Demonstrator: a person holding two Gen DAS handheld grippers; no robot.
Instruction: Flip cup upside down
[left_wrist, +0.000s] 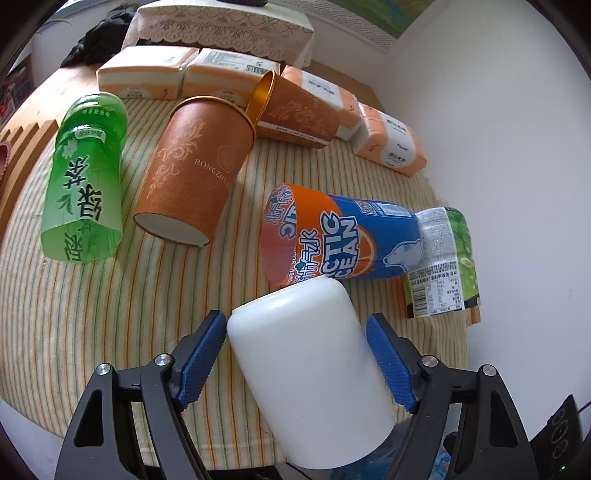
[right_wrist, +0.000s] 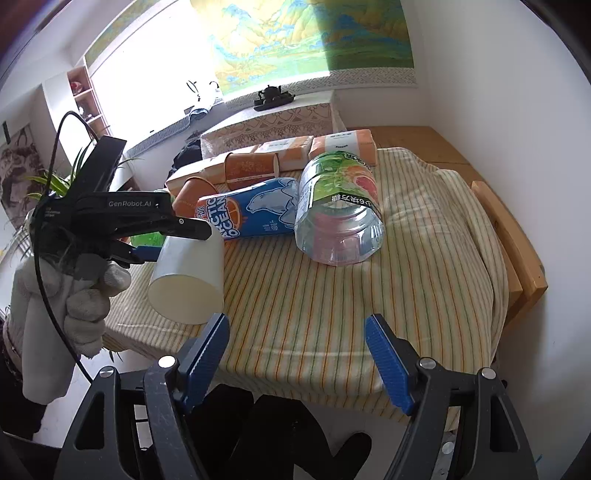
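White cup (left_wrist: 310, 373), plain and opaque, held off the worktop between the blue pads of the left tool (left_wrist: 295, 360); closed end pointing away toward the clutter, rim toward the camera, body tilted. From the right wrist view, same cup (right_wrist: 188, 280) seen hanging over the near left edge of the striped cloth (right_wrist: 332, 302), open mouth facing down and forward, left tool (right_wrist: 173, 240) clamped across its upper part, gloved hand (right_wrist: 66, 295) wrapped round the handle. Pads pressed on both sides of the cup, so gripping it.

Right tool (right_wrist: 297, 354) low in its own view, blue fingers (right_wrist: 207, 354) spread wide apart, nothing between them, hovering at the front edge of the worktop (right_wrist: 517, 258).

Just beyond the cup, blue and orange Arctic Ocean container (left_wrist: 332, 236) lying on its side, open end toward the left tool. Beside it to the right, clear bottle with green label (left_wrist: 443, 258), also on its side. Further back, two brown paper tubes (left_wrist: 195, 170), one tipped against the other. At far left, green tea bottle (left_wrist: 88, 177) lying down, cut end nearest. Along the back, a row of orange and white tissue packs (left_wrist: 144, 75). Above them, landscape painting (right_wrist: 314, 37) on the wall
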